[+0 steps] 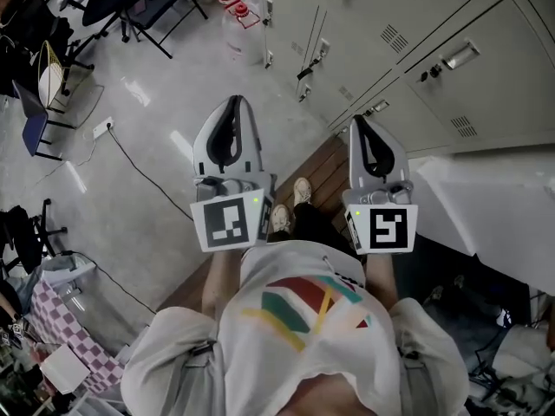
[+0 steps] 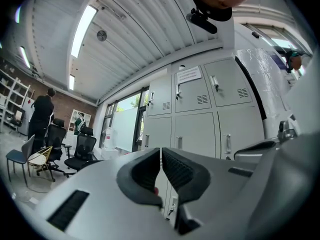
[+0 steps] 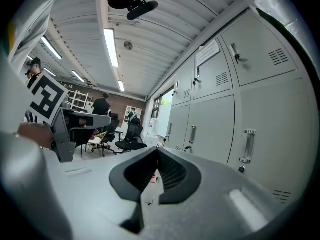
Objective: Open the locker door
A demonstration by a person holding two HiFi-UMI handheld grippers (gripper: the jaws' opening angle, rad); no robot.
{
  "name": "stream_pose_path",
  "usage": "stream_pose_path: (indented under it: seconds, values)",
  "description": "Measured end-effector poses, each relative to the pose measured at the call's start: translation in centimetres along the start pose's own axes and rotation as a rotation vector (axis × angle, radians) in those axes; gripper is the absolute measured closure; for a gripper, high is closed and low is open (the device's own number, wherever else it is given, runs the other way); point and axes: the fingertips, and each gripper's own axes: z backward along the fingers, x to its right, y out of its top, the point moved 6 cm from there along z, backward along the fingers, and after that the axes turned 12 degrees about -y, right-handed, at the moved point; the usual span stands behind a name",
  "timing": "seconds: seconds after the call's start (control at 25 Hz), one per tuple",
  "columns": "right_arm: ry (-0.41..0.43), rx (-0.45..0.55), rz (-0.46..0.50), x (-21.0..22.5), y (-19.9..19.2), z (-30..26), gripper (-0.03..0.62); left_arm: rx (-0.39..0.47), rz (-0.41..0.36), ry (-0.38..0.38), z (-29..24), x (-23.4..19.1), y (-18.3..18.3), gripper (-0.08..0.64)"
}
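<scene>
A bank of grey lockers [image 1: 408, 50] stands ahead of me, each door with a metal handle [image 1: 460, 56] and vent slots. In the head view my left gripper [image 1: 232, 102] and right gripper [image 1: 361, 122] are both held level in front of the person, short of the lockers and touching nothing. Both are shut with nothing between the jaws. The left gripper [image 2: 160, 150] view faces the locker doors [image 2: 192, 129]. Seen from the right gripper [image 3: 157, 150], the locker doors [image 3: 215, 124] run along its right side, one handle [image 3: 245, 145] close by.
Office chairs [image 1: 152, 3] and a small table stand at the far left of the room. A cable [image 1: 147, 180] runs across the pale floor. A water jug [image 1: 238, 24] sits by the lockers. Plastic-covered white sheeting [image 1: 494, 206] lies at the right. A wooden strip [image 1: 325, 167] lies underfoot.
</scene>
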Motion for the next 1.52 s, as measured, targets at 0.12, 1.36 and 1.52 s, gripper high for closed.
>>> stream_pose_path:
  seconds: [0.12, 1.36, 1.52]
  values:
    - [-0.020, -0.022, -0.005, 1.6, -0.7, -1.4, 0.588, -0.005, 0.003, 0.002, -1.8, 0.4, -0.1, 0.537]
    - [-0.109, 0.062, -0.010, 9.2, 0.8, -8.1, 0.588, 0.052, 0.029, -0.157, -15.9, 4.9, 1.7, 0.537]
    - [-0.122, 0.085, -0.030, 9.1, 1.7, -8.3, 0.588, 0.059, 0.007, -0.179, -16.0, 5.2, 2.3, 0.537]
